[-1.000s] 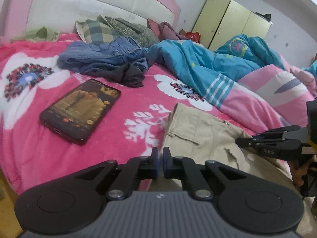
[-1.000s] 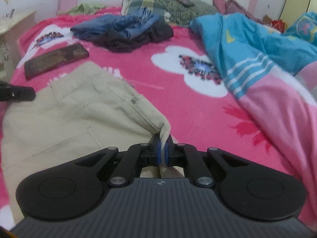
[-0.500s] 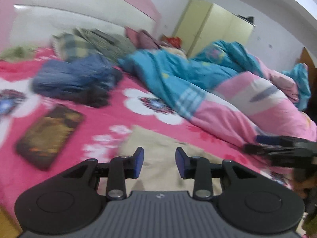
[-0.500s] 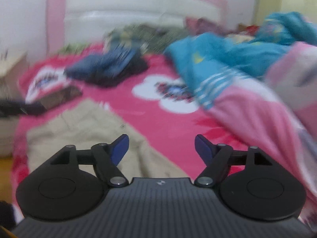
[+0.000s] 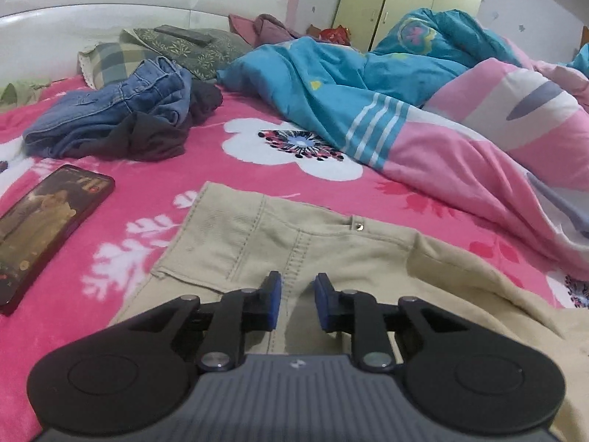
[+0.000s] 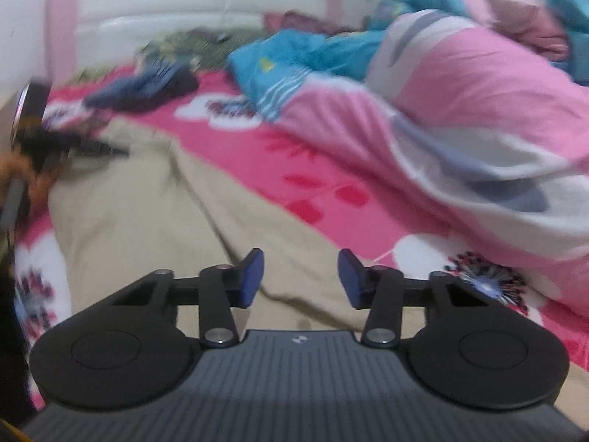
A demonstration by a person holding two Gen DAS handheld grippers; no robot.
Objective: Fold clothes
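I am finding no brand or lettering I can read; the phone is showing a lit screen, but its text is too small to make out. I am holding the left gripper with its blue pads parted and nothing between them, just above the waistband end of the beige trousers, which are lying flat on the pink floral blanket. A second ago both grippers were pinched shut, the right one on the trousers' edge; now both are released. The right gripper is gaping wider than the left, hovering empty over the beige cloth, and its view is smearing with motion. On the left of that view I am seeing the left gripper and the hand holding it, blurred. Beyond the trousers, a heap of jeans and dark clothes is sitting near the pillows, well apart. A blue and pink quilt is bunching up on the right, with a white padded headboard and yellow-green wardrobe behind.
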